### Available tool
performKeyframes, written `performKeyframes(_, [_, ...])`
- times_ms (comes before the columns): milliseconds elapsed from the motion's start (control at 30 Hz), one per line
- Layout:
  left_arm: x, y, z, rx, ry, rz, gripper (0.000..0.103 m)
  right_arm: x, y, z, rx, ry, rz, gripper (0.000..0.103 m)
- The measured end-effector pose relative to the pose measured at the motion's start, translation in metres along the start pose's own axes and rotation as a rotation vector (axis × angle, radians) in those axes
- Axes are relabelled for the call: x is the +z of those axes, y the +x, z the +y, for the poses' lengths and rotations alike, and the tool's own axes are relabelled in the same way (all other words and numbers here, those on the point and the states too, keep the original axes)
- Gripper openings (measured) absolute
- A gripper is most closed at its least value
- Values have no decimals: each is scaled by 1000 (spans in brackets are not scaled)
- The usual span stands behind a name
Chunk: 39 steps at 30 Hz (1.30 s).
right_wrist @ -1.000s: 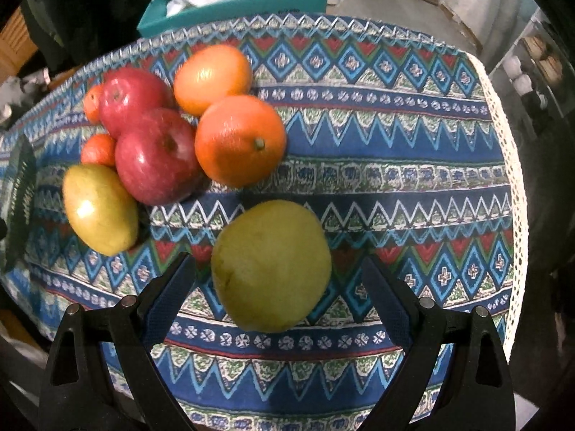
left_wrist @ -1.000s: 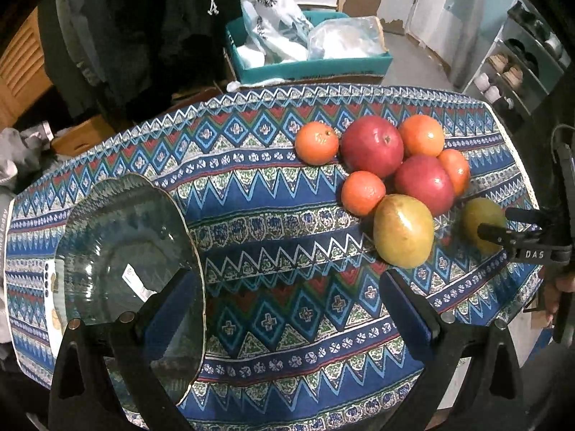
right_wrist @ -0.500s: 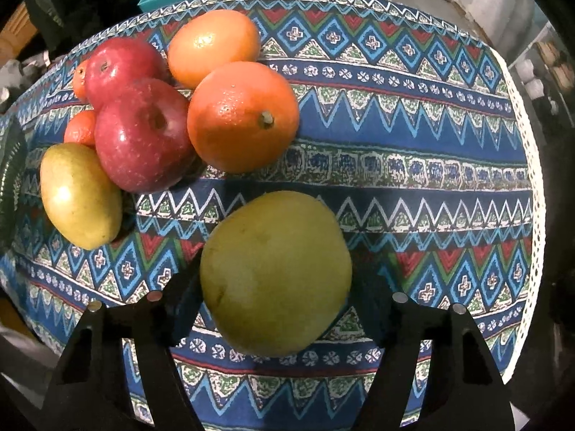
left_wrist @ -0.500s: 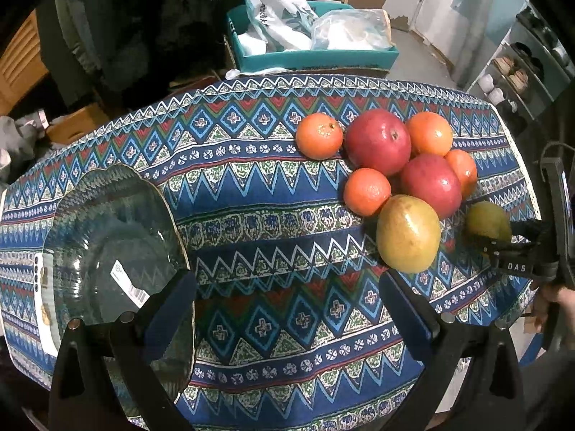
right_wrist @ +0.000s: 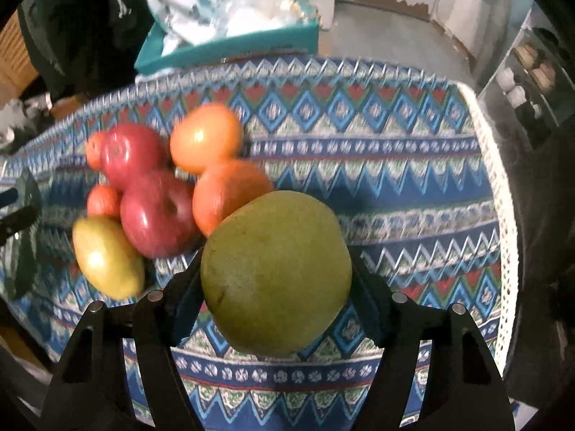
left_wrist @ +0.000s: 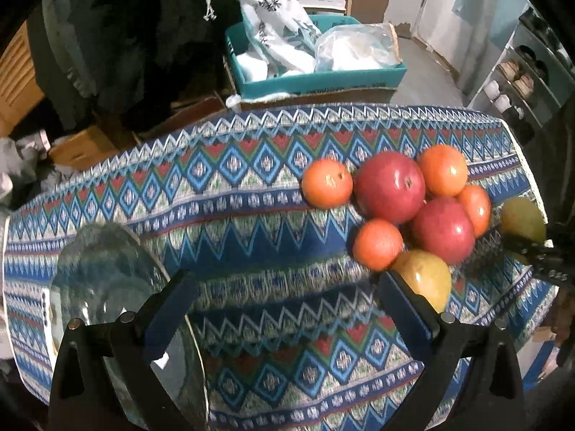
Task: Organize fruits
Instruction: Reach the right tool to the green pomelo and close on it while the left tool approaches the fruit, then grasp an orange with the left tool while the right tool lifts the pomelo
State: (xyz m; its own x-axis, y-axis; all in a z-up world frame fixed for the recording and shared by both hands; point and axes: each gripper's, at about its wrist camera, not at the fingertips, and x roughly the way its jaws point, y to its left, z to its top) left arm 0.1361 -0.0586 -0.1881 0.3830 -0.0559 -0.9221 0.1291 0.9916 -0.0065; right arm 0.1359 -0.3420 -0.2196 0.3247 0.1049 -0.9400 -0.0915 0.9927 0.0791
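Note:
My right gripper [right_wrist: 276, 287] is shut on a green pear [right_wrist: 276, 273] and holds it above the patterned tablecloth [right_wrist: 395, 179]; the pear also shows in the left wrist view [left_wrist: 519, 217]. A cluster of two red apples [left_wrist: 390, 186], several oranges [left_wrist: 326, 182] and a yellow pear [left_wrist: 426, 278] lies on the right of the table. My left gripper [left_wrist: 284, 309] is open and empty, above the cloth between a clear glass bowl [left_wrist: 104, 287] at the left and the fruit.
A teal box [left_wrist: 316, 75] with white bags stands behind the table. A shoe shelf [left_wrist: 517, 82] is at the far right. The table's lace edge [right_wrist: 503, 215] runs down the right side.
My right gripper closed on the green pear and lifted it off the cloth. My left gripper moved back and up, so bowl and fruit sit lower in view.

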Motion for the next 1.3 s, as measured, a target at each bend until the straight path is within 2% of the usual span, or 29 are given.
performKeyframes(267, [33,27,2,-6,-4,-2,103,32,-2,-6,28,22,-48,72])
performKeyframes(533, [46,55,-9,-30,35,27,102,32,-4,-1,68,45,-60,72])
performKeyframes(767, [52,78,-19,-15,102,47,89,39,-5,0,95,56,-66,72])
performKeyframes(1033, [56,87,-24,-22,148,23,87,42,0,3,97,55,-54,72])
performKeyframes(1133, [58,88,-26,-32,164,10,84,43,2,4,97,58,-51,72])
performKeyframes(1233, [60,91,-26,-71,168,14,75,43,2,4,97,60,-51,72])
performKeyframes(1300, [60,93,-24,-107,156,27,65,43,2,4,100,62,-53,72])
